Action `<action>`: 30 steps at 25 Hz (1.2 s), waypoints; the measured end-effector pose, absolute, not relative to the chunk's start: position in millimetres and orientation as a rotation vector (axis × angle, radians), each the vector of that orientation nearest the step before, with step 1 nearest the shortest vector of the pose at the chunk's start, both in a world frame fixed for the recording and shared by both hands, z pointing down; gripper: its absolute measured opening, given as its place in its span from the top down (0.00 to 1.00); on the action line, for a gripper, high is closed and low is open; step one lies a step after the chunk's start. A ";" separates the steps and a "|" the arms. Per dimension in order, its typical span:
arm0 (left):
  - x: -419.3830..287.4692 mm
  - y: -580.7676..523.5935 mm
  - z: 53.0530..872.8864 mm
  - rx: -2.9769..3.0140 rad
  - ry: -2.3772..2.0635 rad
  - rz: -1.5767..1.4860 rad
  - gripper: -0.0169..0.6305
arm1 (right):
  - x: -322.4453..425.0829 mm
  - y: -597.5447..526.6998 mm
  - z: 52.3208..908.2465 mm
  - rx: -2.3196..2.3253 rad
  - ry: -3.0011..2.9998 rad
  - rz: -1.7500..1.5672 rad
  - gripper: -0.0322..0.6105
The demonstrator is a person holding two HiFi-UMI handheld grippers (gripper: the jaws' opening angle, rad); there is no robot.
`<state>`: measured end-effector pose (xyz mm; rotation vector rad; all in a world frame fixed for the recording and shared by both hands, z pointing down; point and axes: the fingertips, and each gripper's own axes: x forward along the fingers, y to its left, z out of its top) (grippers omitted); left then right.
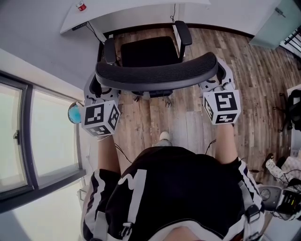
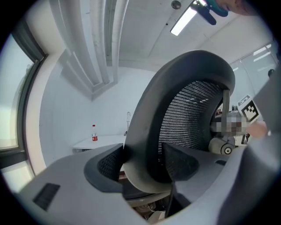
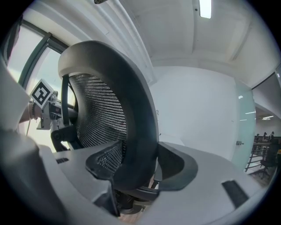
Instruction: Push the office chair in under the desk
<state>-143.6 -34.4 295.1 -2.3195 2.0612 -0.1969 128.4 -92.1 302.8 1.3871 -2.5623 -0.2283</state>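
A black mesh office chair stands in front of the white desk (image 1: 117, 16), its seat (image 1: 148, 51) towards the desk and its curved backrest (image 1: 155, 73) towards me. My left gripper (image 1: 97, 88) is shut on the backrest's left edge. In the left gripper view the dark rim (image 2: 145, 132) sits pinched between the two pads of the left gripper (image 2: 142, 160). At the other end my right gripper (image 1: 218, 76) clamps the right edge. The right gripper view shows the rim (image 3: 140, 132) filling the gap of the right gripper (image 3: 134, 165). Both grippers point level.
A red-capped bottle (image 1: 81, 6) stands on the desk. A tall window (image 1: 28, 136) runs along the left, with a bluish round object (image 1: 74, 113) beside it. Cables lie on the wooden floor (image 1: 188, 122). My shoe (image 1: 164, 137) is behind the chair. Dark gear (image 1: 295, 110) sits far right.
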 end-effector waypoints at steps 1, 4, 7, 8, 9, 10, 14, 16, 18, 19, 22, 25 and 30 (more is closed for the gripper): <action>-145.5 -36.0 295.1 -2.322 2.061 -0.198 0.55 | 126.3 -94.4 302.7 1.387 -2.563 -0.230 0.57; -149.9 -39.2 295.7 -2.325 2.058 -0.194 0.55 | 121.2 -101.0 302.5 1.378 -2.557 -0.229 0.57; -151.1 -47.3 295.6 -2.324 2.044 -0.189 0.55 | 120.6 -107.8 303.0 1.388 -2.546 -0.221 0.57; -151.3 -50.3 295.4 -2.326 2.040 -0.191 0.55 | 120.6 -109.8 303.1 1.392 -2.546 -0.219 0.57; -151.7 -53.1 295.1 -2.329 2.037 -0.193 0.55 | 120.3 -111.6 303.1 1.395 -2.546 -0.219 0.57; -152.3 -55.8 294.8 -2.331 2.033 -0.195 0.55 | 119.8 -113.5 302.8 1.397 -2.547 -0.219 0.57; -157.6 -64.9 293.9 -2.344 2.023 -0.204 0.55 | 115.2 -120.6 302.2 1.406 -2.552 -0.227 0.57; -161.1 -67.4 294.1 -2.339 2.022 -0.197 0.55 | 111.4 -124.7 302.0 1.394 -2.549 -0.225 0.57; -162.2 -70.9 294.1 -2.334 2.019 -0.188 0.55 | 110.0 -129.7 301.7 1.386 -2.542 -0.215 0.57; -161.9 -72.9 293.9 -2.336 2.019 -0.190 0.55 | 110.2 -132.2 301.6 1.384 -2.537 -0.209 0.57; -160.9 -75.0 293.5 -2.343 2.019 -0.201 0.55 | 110.6 -136.5 301.4 1.375 -2.530 -0.197 0.57; -160.3 -74.5 293.5 -2.336 2.014 -0.193 0.55 | 110.9 -137.5 301.3 1.380 -2.529 -0.201 0.57; -162.0 -76.5 294.9 -2.342 2.015 -0.204 0.55 | 109.5 -138.3 302.6 1.385 -2.529 -0.205 0.57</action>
